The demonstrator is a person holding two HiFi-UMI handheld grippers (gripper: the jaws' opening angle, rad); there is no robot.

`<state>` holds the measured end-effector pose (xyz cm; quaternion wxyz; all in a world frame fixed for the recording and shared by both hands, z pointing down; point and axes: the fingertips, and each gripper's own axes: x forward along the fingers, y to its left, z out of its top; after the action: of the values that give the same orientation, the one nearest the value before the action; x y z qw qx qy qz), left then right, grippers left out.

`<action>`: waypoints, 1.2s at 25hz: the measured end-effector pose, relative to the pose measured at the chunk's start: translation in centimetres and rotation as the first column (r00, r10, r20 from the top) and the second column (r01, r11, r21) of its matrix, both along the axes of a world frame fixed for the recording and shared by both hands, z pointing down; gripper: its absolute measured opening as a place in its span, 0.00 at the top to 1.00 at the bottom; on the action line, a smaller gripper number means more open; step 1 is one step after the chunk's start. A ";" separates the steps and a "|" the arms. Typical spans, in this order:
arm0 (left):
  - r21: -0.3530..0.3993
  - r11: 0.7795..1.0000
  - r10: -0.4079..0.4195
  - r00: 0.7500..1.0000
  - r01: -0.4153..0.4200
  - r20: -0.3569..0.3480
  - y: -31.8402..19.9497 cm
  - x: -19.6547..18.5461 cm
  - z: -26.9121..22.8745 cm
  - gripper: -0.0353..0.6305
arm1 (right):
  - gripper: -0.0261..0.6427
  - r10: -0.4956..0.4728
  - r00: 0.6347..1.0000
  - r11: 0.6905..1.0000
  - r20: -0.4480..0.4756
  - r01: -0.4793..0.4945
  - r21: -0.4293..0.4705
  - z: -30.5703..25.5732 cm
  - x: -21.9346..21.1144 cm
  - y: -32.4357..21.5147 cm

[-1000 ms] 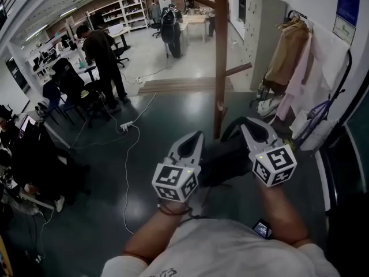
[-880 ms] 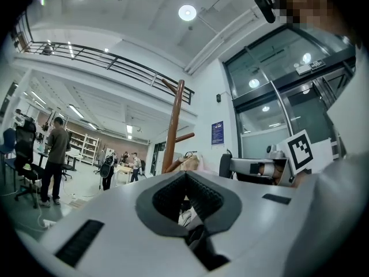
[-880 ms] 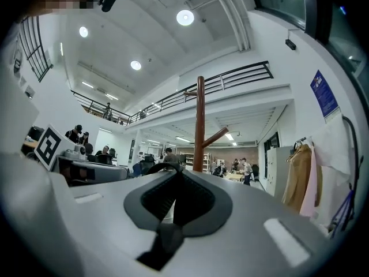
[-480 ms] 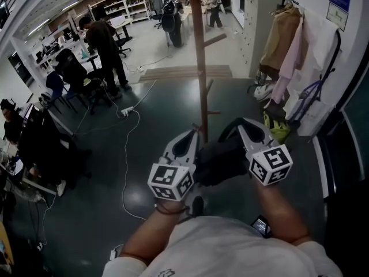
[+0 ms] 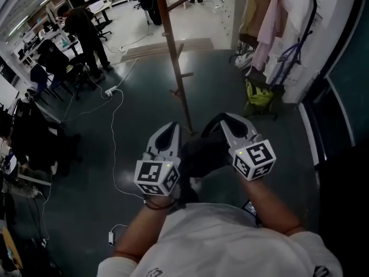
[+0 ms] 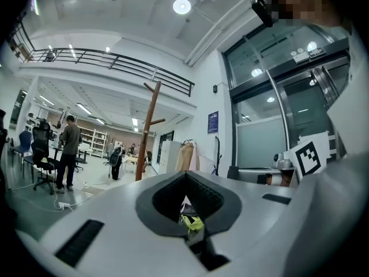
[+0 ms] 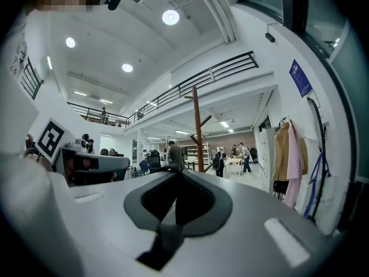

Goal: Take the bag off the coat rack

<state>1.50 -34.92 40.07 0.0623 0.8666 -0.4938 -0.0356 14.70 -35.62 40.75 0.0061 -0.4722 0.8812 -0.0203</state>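
Note:
The wooden coat rack (image 5: 173, 56) stands on the dark floor ahead of me, with bare pegs on the part in view; its top is cut off. No bag shows on it. It also appears in the left gripper view (image 6: 147, 131) and the right gripper view (image 7: 198, 128). My left gripper (image 5: 171, 127) and right gripper (image 5: 222, 120) are held side by side near its base, both shut with nothing between the jaws (image 6: 185, 175) (image 7: 179, 171). A dark shape (image 5: 202, 152) lies between them; I cannot tell what it is.
Coats (image 5: 259, 13) hang on the right wall, with a yellow-green bag (image 5: 258, 94) on the floor beneath them. A white cable and power strip (image 5: 109, 91) lie on the floor at left. A person (image 5: 81, 25) stands by desks and chairs at far left.
The view has moved closer to the rack and tipped further down; the pole has shifted left in the picture. Both grippers stayed shut and side by side.

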 end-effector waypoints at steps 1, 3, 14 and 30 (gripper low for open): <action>-0.002 1.000 0.000 1.000 0.000 0.001 0.6 0.2 0.3 0.94 | 0.93 0.003 1.000 1.000 0.000 -0.003 -0.007 0.5 0.2 0.8; -0.005 1.000 -0.004 1.000 0.004 -0.004 1.6 0.6 0.8 0.94 | 0.93 0.007 1.000 1.000 0.001 -0.007 -0.023 1.4 0.4 2.0; -0.019 1.000 -0.019 1.000 0.019 -0.013 3.6 1.5 4.8 0.94 | 0.93 0.051 0.998 0.997 0.024 -0.049 -0.061 5.6 1.0 4.8; -0.049 0.998 -0.026 1.000 0.026 0.015 5.0 1.6 6.3 0.94 | 0.93 0.042 0.999 0.999 0.020 -0.041 -0.035 4.6 0.3 5.7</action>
<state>3.05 -29.96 46.34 0.0796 0.8585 -0.5063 -0.0177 15.00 -29.91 45.32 0.0074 -0.4902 0.8707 -0.0400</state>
